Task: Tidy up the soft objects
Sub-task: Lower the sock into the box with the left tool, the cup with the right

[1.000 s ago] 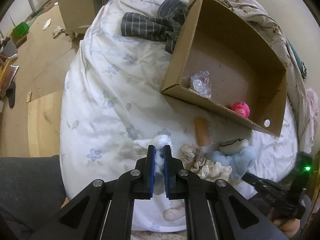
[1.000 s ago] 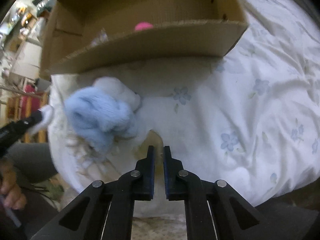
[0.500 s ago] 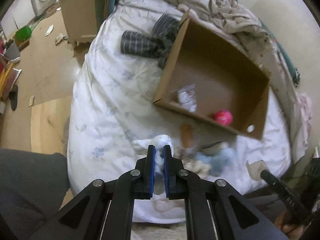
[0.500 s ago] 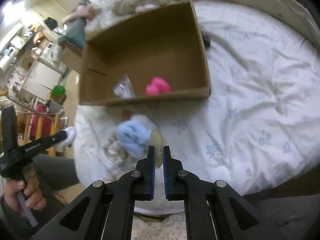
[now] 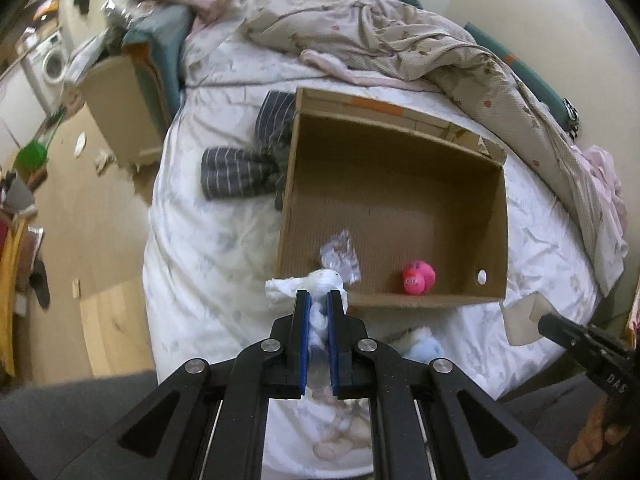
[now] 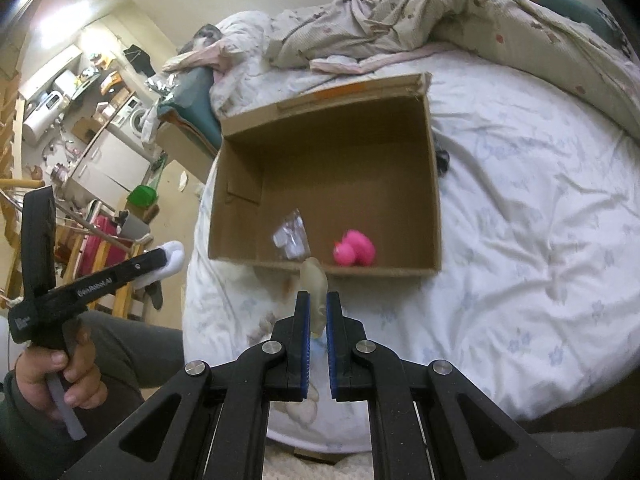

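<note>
- The left hand-held gripper (image 5: pixel 319 312) is clamped on a white fluffy soft toy (image 5: pixel 304 286). The blue-lined jaws pinch it so that its plush bulges out above the tips. It is held in the air over the near edge of the bed, just short of the box's near wall.
- The right hand-held gripper (image 6: pixel 318 312) is closed on a pale beige, smooth, limp soft piece (image 6: pixel 314 280) that sticks up past the fingertips, also just before the box's near wall.
- In the right wrist view the person's left hand (image 6: pixel 60 376) grips the handle of the left tool, fingers wrapped around it. The tool is angled up toward the box with the white toy at its tip.
- Below the left gripper, a light blue plush (image 5: pixel 424 348) lies on the bed near the edge, beside a cream, nubbly soft item partly hidden by the jaws.
- The bed (image 6: pixel 540 240) is covered with a white, wrinkled sheet printed with faint blue flowers.
- An open cardboard box (image 5: pixel 494 216) sits on the bed with plain brown corrugated walls. Inside, near the front wall, lie a round bright pink plush toy (image 5: pixel 418 277) and a crinkled clear plastic bag (image 5: pixel 339 254), a little apart.
- A dark grey striped garment (image 5: pixel 240 172) lies crumpled against the box's left wall.
- Farther back, a beige, rumpled blanket (image 5: pixel 400 40) is heaped across the head of the bed.
</note>
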Motion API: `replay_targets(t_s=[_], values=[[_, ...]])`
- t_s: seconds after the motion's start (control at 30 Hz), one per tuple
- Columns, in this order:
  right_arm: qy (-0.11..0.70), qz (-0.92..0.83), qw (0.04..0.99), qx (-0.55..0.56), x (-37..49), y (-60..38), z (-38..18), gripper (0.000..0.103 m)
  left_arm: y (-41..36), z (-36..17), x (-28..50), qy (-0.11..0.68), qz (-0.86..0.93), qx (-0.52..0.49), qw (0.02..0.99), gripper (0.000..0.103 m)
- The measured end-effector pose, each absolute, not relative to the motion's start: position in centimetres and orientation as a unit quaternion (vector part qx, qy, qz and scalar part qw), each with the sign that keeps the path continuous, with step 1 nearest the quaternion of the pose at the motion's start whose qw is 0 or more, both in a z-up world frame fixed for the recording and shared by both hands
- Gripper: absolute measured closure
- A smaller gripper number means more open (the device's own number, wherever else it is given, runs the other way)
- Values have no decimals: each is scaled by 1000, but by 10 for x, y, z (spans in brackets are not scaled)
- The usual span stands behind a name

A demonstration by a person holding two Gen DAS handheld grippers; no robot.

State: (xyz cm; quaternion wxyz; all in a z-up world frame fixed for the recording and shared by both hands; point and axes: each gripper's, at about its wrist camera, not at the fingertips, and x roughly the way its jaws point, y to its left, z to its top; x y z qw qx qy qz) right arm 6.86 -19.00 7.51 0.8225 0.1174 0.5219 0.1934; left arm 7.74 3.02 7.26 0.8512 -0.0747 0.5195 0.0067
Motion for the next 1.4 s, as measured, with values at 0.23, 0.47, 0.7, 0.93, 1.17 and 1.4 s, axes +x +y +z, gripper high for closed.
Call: replay_targets(t_s=[0.23, 0.47, 0.7, 0.93, 1.17, 1.4], values=[[512, 196, 831, 94, 95, -180, 80, 94, 30, 74, 103, 511, -2, -76, 856, 96], [511, 195, 832, 91, 121, -178, 67, 94, 22, 68, 125, 506, -10, -61, 860, 96], [488, 183, 847, 106, 146, -185, 51, 94, 9, 52, 155, 492, -29, -48, 869, 95], [492, 162, 847, 121, 155, -194, 24, 94, -4, 27, 170, 490, -48, -43, 869, 95], [511, 156, 841, 84, 160, -182, 4, 94, -8, 11, 176, 491, -33, -47, 869, 95], [540, 157, 823, 76, 167, -172, -15, 94, -12, -3, 178, 506, -30, -30, 861, 95]])
